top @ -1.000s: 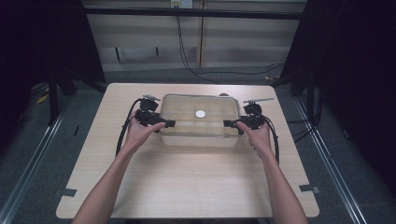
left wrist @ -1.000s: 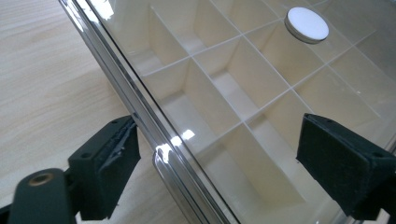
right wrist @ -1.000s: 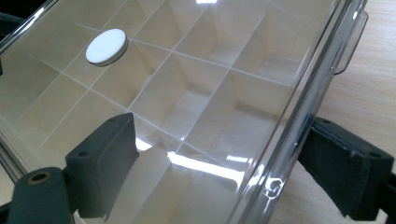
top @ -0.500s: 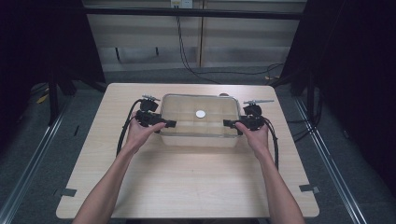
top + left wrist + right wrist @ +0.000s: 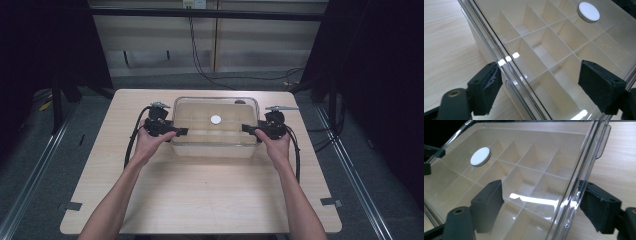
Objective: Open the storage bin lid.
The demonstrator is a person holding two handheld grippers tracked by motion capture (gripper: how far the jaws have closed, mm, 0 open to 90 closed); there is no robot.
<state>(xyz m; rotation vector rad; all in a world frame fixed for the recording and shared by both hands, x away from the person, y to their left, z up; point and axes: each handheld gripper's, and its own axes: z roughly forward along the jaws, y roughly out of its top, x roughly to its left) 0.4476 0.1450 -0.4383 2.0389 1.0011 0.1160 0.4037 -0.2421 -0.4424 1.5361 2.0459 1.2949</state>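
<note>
1 clear plastic box with 1 white round knob sits on 1 wooden table. 2 black grippers and 2 bare forearms are over it.

Landmark: clear divided box, mid-counter.
Near side of box: bare counter, open passage.
Box ends: left gripper and right gripper straddle the rims, blocking both.
Box top: lid with white knob bars entry.
Behind box: narrow counter strip.

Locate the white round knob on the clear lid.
In the high view the white round knob sits at the middle of the clear lid, on the box at the table's far centre, midway between left gripper and right gripper.
</note>
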